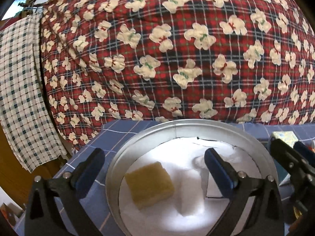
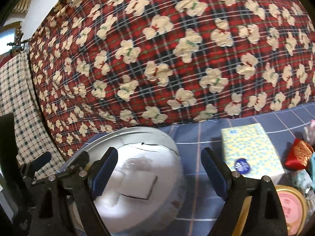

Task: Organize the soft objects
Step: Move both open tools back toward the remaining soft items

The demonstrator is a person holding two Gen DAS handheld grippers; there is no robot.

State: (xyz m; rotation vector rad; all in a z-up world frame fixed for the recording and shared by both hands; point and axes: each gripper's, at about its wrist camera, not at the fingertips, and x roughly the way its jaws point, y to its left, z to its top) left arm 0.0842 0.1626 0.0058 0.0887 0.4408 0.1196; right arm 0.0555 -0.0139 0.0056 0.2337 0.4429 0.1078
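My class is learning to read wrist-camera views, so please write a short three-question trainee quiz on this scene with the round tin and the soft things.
1. True or false: the yellow sponge lies inside the round metal tin.
2. Multiple choice: what does the left tongs hold? A) the sponge B) a white foam piece C) nothing
3. Fill in: right of the tin, on the blue checked cloth, lies a yellow-patterned ____ pack.

Key
1. True; it rests on the white padding.
2. C; its jaws stand wide apart over the tin.
3. Tissue. The right tongs is open too, between tin and pack.
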